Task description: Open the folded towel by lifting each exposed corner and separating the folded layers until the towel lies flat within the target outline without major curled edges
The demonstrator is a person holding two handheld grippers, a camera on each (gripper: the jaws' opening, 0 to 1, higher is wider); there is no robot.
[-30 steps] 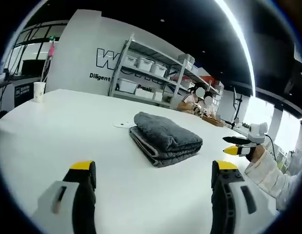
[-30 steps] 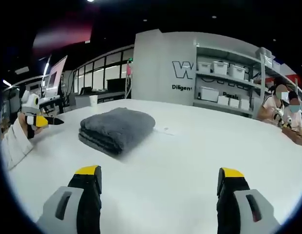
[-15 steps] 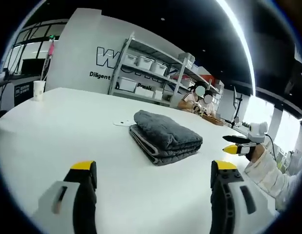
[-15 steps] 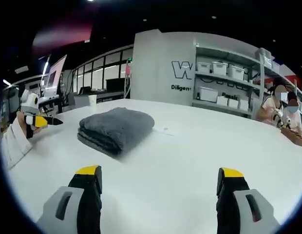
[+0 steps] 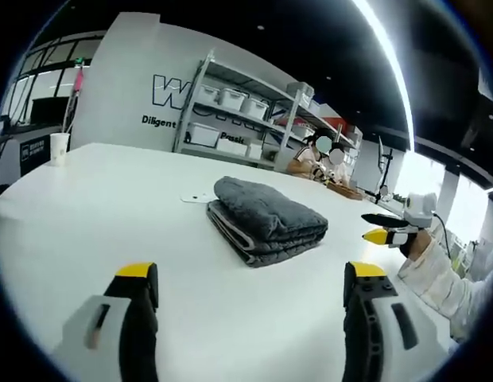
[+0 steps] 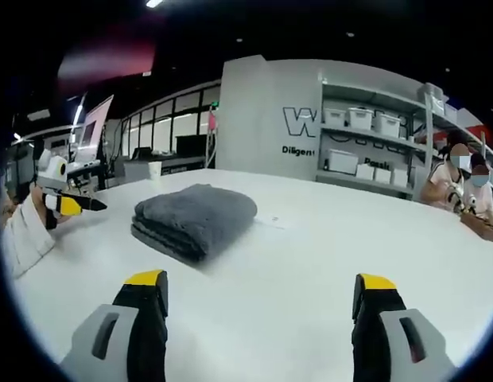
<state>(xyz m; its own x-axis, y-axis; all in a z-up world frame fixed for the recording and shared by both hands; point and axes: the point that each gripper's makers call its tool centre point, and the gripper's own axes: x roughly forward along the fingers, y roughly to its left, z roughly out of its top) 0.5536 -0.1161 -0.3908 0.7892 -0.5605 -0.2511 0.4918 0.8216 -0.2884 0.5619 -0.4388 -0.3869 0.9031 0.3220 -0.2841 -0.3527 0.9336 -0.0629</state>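
One folded towel [image 5: 266,220], two spread grippers [image 5: 250,286]

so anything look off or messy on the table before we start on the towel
Nothing stands out. The grey towel sits neatly folded on the white table, layers stacked evenly. Both the left gripper and right gripper are open and apart from it. A small flat white item lies beside the towel.

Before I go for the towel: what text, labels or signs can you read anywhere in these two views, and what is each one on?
"W": large outlined letter on the pale grey wall panel, cut off by the metal shelving rack.
"Diligent": small dark word on that panel below the letter; the rest is hidden by the rack.
Dark sign behind the white paper cup: too small to read.
Folded grey towel: no text seen.
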